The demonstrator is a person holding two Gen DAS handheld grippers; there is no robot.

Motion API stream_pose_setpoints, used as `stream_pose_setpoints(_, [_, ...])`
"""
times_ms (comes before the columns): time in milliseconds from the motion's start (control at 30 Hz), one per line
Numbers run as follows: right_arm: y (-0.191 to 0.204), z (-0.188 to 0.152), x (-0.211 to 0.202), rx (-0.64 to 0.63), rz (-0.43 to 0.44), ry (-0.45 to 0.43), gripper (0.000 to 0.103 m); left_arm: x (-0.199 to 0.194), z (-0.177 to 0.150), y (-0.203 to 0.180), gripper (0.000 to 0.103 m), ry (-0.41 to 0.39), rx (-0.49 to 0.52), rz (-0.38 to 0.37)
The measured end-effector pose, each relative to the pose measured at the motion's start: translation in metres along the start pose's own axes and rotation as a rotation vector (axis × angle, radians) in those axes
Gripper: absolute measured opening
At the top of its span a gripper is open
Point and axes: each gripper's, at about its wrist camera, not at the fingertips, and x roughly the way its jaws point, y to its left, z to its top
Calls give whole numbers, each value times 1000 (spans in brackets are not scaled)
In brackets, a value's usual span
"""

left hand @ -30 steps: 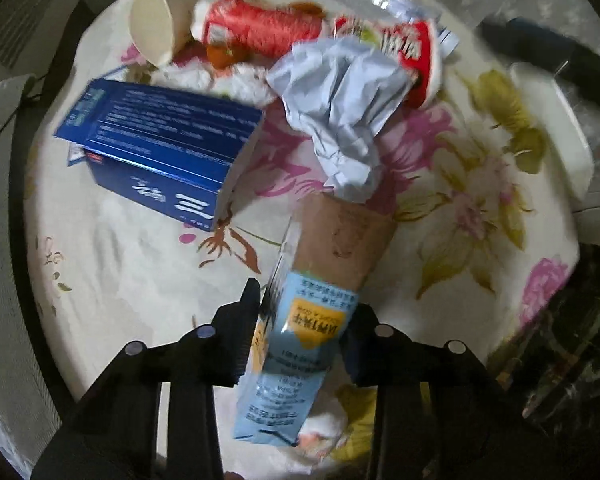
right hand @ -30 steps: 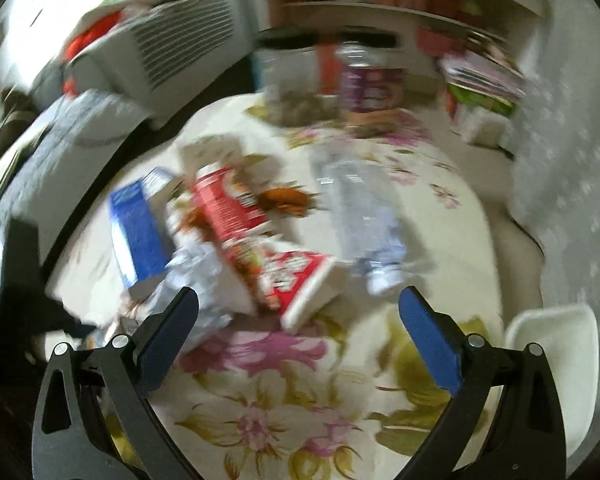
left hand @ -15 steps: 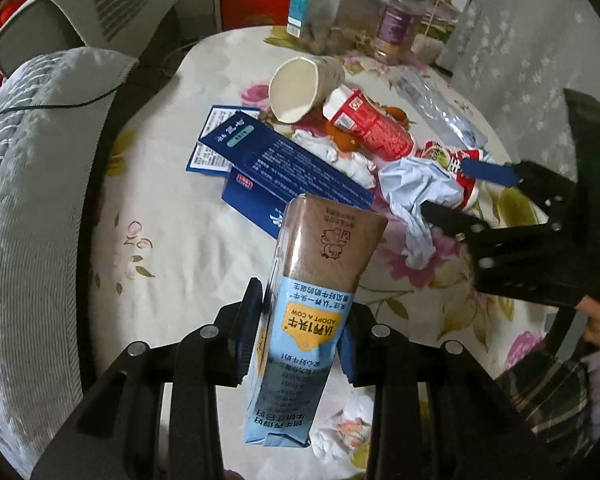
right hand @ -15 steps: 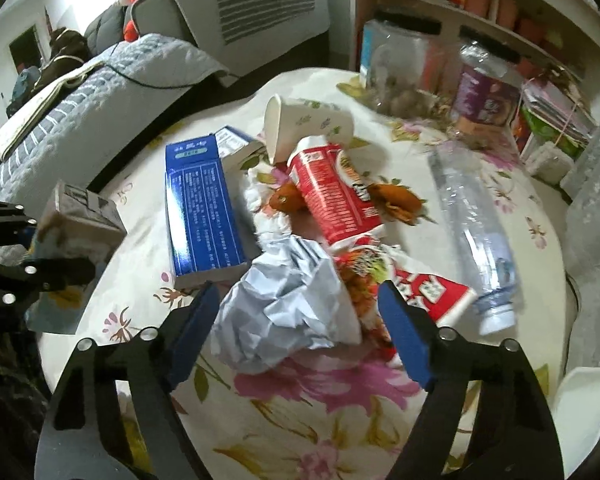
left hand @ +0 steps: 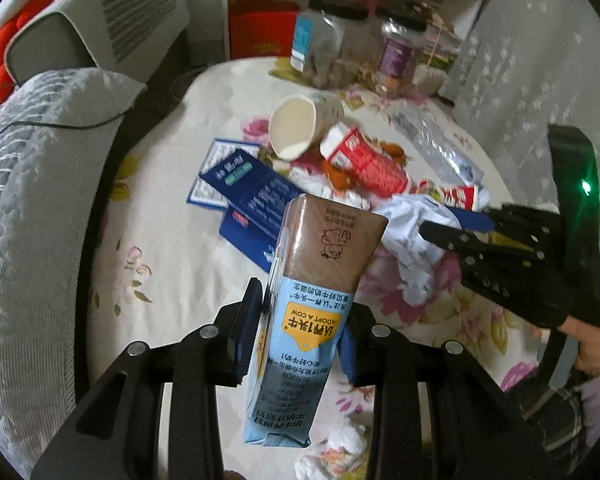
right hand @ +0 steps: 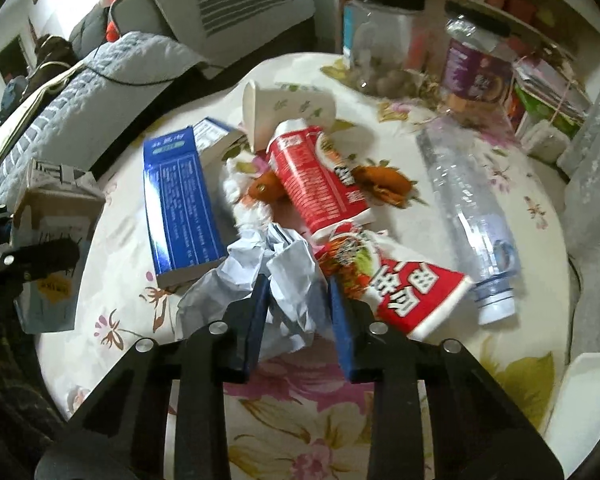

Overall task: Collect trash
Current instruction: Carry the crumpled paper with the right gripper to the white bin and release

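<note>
Since a second ago the right tongs (right hand: pixel 296 304) have swung in over the heap, and their blue pads, then spread wide, are now closing on the crumpled grey-white sheet of paper (right hand: pixel 260 280), which sits between them. Meanwhile the left tongs (left hand: pixel 298 332) have lifted clear of the cloth and stay clamped on the tall brown-and-blue milk carton (left hand: pixel 316 300).

From where I stand, that carton hangs above the near edge of the round flowered bench (left hand: pixel 172 264), gripped across its narrow middle. It looks stiff and, I would guess, empty and light; its glossy sides could slip, so a hold low on the flat faces seems safest.

The paper wad lies just behind it on the cloth, touching the flat blue cardboard box (right hand: pixel 180 204) on one side and the red-and-white snack wrapper (right hand: pixel 404 284) on the other. It should be soft and nearly weightless, and will crush rather than resist; pinching its thick centre is likely better than a loose flap, which might tear away or unfold.

Further back lie the red carton (right hand: pixel 320 188), pieces of orange peel (right hand: pixel 384 184), the tipped white paper cup (right hand: pixel 284 112) and the clear plastic bottle (right hand: pixel 468 208) on its side. The bottle looks smooth and liable to roll. Two jars stand at the far rim.
</note>
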Motion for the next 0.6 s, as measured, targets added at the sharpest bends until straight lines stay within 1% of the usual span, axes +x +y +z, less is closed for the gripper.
stream_pose_setpoints(200, [-7, 0, -26, 11, -40, -92, 29, -8, 7, -9, 34, -90, -10, 29])
stream_pose_setpoints(333, [-13, 0, -45, 13, -78, -158, 29, -9, 12, -19, 34, -136, -9, 47])
stream_pose_setpoints(433, [-19, -2, -56, 19, -113, -196, 29, -8, 17, -29, 34, -156, -12, 37])
stream_pose_setpoints(600, [-40, -7, -76, 82, -154, -244, 29, -8, 22, -52, 34, -184, 11, 12])
